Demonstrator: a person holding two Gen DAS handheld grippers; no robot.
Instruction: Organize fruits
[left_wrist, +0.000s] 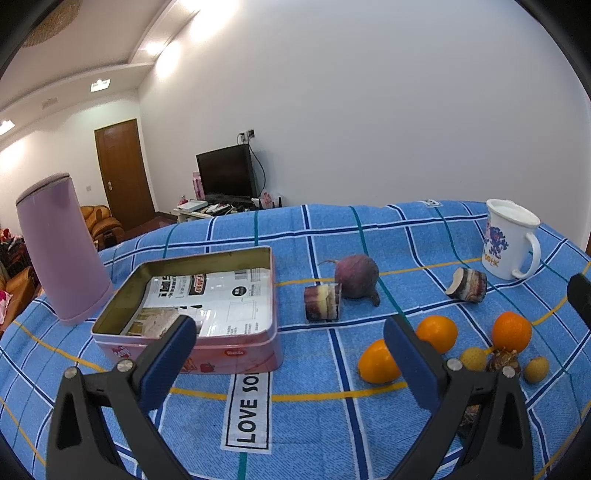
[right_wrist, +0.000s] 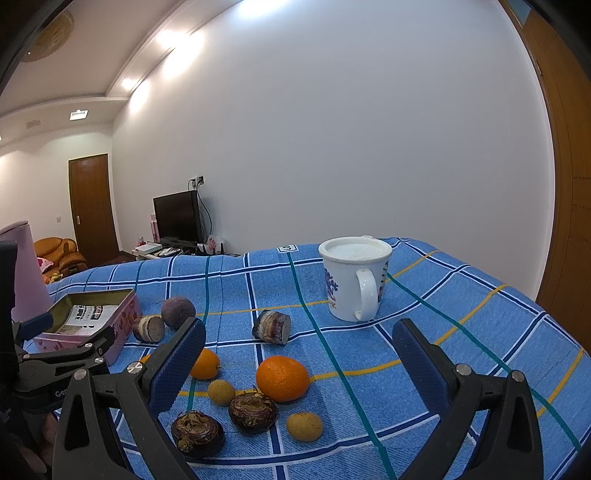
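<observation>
Both tools hover over the blue checked cloth covering the surface, and neither has anything in it. The left hand-held gripper is spread wide, its blue pads apart above the cloth, just in front of the pink tin. The tin sits open, with printed packets lying flat inside. Behind it to the left stands a tall lilac container, upright.

The right hand-held gripper is spread wide too, nothing between its pads. Right below it lies the fruit: a big orange in the middle, a smaller orange partly hidden behind the left pad, two little yellow fruits, and two dark brown bulbs close together on the near side.

Further back, a round purple root rests touching a cut stub, just beside the tin's right side. A second cut stub lies on its own, between the root and the white mug. The mug stands upright near the far edge, handle facing the right camera.

All the fruit is on the cloth, none in the tin.
</observation>
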